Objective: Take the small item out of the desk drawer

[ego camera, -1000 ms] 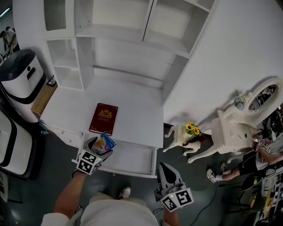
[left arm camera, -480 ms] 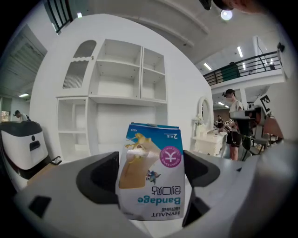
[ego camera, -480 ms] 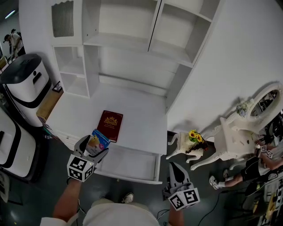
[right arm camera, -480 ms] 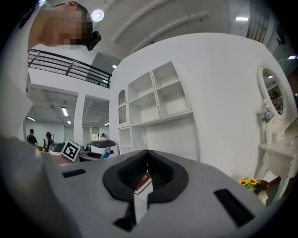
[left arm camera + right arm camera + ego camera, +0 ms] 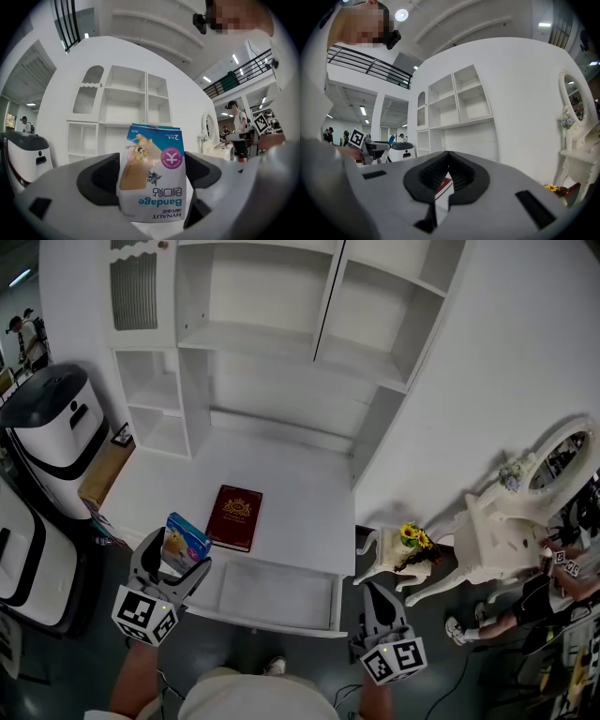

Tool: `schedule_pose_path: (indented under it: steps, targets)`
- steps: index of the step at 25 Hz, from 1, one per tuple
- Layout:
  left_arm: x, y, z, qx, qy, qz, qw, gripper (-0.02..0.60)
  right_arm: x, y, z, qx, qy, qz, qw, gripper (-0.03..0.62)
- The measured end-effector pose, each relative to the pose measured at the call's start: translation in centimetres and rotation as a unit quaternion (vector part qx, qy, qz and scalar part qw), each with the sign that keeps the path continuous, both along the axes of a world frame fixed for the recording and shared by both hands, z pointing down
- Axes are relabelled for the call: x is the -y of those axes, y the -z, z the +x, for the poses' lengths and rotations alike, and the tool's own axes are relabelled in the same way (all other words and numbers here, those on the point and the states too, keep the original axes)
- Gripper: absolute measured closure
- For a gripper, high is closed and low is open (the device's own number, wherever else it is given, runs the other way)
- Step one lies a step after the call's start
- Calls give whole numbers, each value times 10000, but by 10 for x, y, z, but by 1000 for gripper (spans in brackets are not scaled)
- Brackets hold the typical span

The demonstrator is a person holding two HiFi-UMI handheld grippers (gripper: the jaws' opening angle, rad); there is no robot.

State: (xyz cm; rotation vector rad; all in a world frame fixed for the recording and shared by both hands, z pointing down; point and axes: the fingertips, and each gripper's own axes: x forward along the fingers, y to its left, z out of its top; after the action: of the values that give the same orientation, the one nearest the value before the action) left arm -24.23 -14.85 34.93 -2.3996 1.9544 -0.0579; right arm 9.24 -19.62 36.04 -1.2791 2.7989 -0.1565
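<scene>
A small blue and white bandage box [image 5: 184, 542] stands between the jaws of my left gripper [image 5: 173, 557], which is shut on it, raised left of the open desk drawer [image 5: 272, 592]. In the left gripper view the bandage box [image 5: 152, 173] fills the gap between both dark pads, print upside down. My right gripper [image 5: 379, 612] hangs shut and empty off the drawer's right front corner; in the right gripper view its pads [image 5: 461, 171] meet at the tips.
A dark red book [image 5: 233, 517] lies on the white desktop [image 5: 281, 479] behind the drawer. White shelves [image 5: 272, 343] rise at the back. A white and black machine [image 5: 52, 423] stands at the left. A small white side table with flowers [image 5: 403, 545] stands at the right.
My left gripper has carried the bandage box leftward and away from the drawer, toward the desk's left front corner. The right gripper has stayed low at the drawer's right.
</scene>
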Motion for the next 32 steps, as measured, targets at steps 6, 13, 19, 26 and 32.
schedule_pose_path:
  steps: [6, 13, 19, 26, 32]
  targets:
    - [-29, 28, -20, -239, 251, 321, 9989, 144, 3, 2, 3, -42, -203, -7, 9998, 585]
    - [-50, 43, -35, -357, 465, 514, 9970, 144, 7, 6, -2, -87, -261, -22, 9996, 585]
    - [-56, 47, -43, -395, 640, 615, 9953, 144, 9, 2, -10, -97, -179, -72, 9998, 585]
    - [-54, 46, -43, -445, 622, 664, 9949, 144, 9, 0, -23, -60, -49, -47, 10000, 585]
    - [-54, 48, -41, -480, 587, 658, 9950, 144, 7, -3, -25, -53, -25, -80, 10000, 585]
